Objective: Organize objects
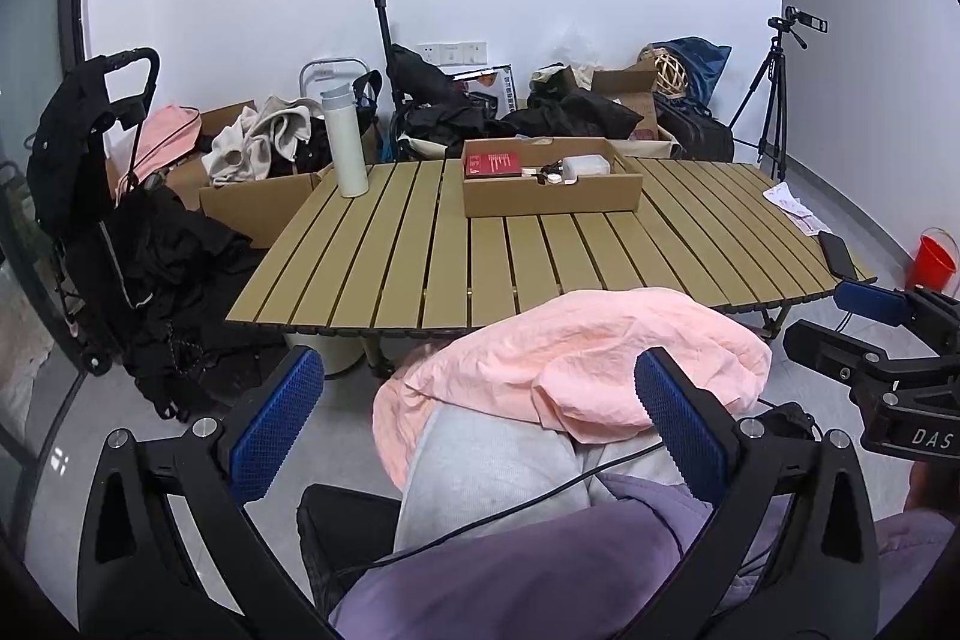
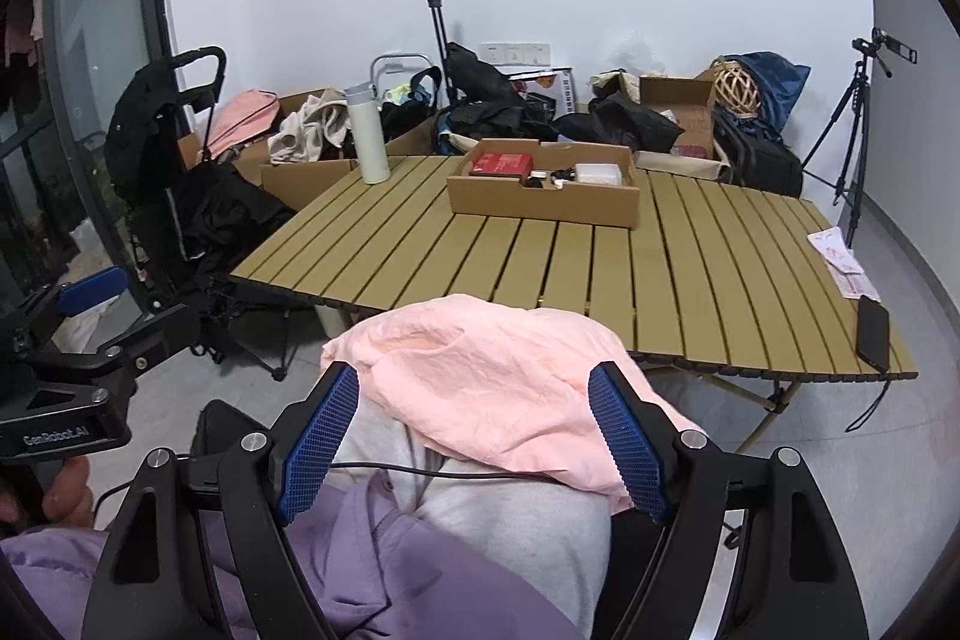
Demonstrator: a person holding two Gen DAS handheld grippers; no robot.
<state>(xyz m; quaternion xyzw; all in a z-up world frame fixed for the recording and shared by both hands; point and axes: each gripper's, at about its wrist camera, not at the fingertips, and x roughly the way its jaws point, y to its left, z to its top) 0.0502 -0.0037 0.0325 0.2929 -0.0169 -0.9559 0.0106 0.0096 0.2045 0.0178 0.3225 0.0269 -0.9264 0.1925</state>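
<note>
White walls and piled bags are backing a slatted tabletop (image 1: 390, 244) carrying, left to right, a white thermos (image 1: 345, 142), a cardboard tray (image 1: 549, 196) holding a red box (image 1: 493, 163) and white charger (image 1: 585, 166), then a phone (image 1: 837, 253). Nearer, a pink cloth (image 1: 576, 358) is lying across the person's lap, just ahead of both released hand-held grippers, left hand-held gripper (image 1: 480, 424) and right hand-held gripper (image 2: 474, 442), neither touching it.

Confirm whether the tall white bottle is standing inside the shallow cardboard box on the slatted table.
No, the white bottle stands on the slatted table, left of the cardboard box.
</note>
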